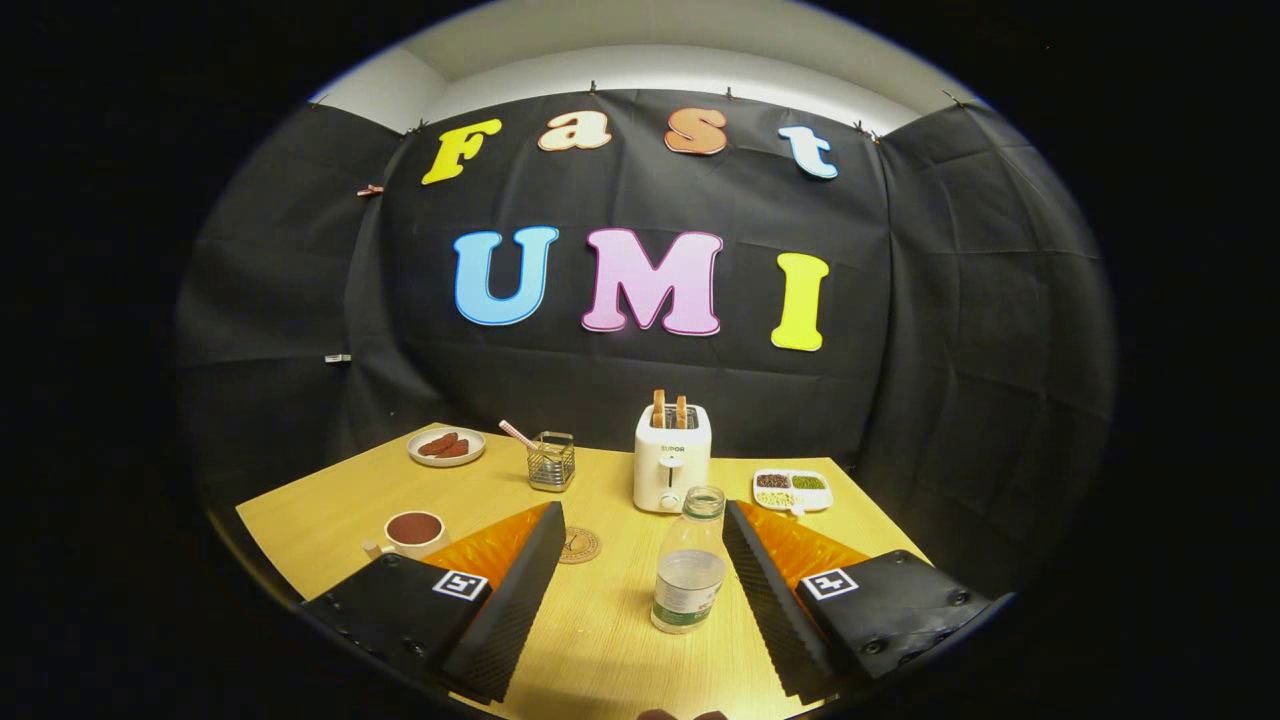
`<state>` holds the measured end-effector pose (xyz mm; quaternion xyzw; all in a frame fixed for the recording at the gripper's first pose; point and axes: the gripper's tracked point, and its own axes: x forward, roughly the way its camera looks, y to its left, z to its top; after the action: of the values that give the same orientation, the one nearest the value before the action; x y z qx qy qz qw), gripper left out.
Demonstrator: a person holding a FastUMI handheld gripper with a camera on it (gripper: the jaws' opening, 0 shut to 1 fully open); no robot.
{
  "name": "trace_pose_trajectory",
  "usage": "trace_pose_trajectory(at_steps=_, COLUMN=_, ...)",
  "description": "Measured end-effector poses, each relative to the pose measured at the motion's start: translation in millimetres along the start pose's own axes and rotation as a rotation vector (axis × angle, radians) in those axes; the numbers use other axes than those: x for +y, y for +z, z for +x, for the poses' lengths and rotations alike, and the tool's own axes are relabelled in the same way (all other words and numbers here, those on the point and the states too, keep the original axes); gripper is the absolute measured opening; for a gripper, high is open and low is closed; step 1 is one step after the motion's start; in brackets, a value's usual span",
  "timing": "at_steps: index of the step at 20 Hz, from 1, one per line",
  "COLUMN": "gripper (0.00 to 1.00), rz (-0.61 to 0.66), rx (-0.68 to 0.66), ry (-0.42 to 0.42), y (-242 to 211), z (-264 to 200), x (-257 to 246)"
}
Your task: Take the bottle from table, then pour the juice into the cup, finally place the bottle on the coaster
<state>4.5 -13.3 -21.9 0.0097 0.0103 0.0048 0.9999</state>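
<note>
Fingers spread wide on my gripper (640, 590), black ribbed pads (515, 600) w/ orange backs, nothing pinched. Clear plastic bottle (689, 565), cap off, pale liquid in lower half, stands upright on the yellow wooden table (300, 520) between the pads, closer to the right one, not touching either. Round cork coaster (579, 545) lies just beyond the left finger; white cup (412, 532) w/ dark reddish contents further left. White toaster (672, 455) holding two slices sits beyond the bottle. Step in hand, I reckon: the take, approach only, no grasp yet. Next: shift a bit right to centre the bottle, ease fwd, close on its body, lift w/o tipping since it's open.
</note>
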Motion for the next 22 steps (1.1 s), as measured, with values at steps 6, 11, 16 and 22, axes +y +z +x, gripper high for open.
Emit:
trace_pose_trajectory(at_steps=6, gripper=0.97, rz=0.002, rx=0.013, ry=-0.033, y=-10, z=15, x=-14)
trace_pose_trajectory(at_steps=11, gripper=0.97, rz=0.000, rx=0.029, ry=-0.040, y=-21, z=30, x=-22)
trace_pose_trajectory(at_steps=16, gripper=0.97, rz=0.003, rx=0.048, ry=-0.053, y=-36, z=46, x=-30)
trace_pose_trajectory(at_steps=22, gripper=0.97, rz=0.010, rx=0.073, ry=-0.059, y=-56, z=60, x=-35)
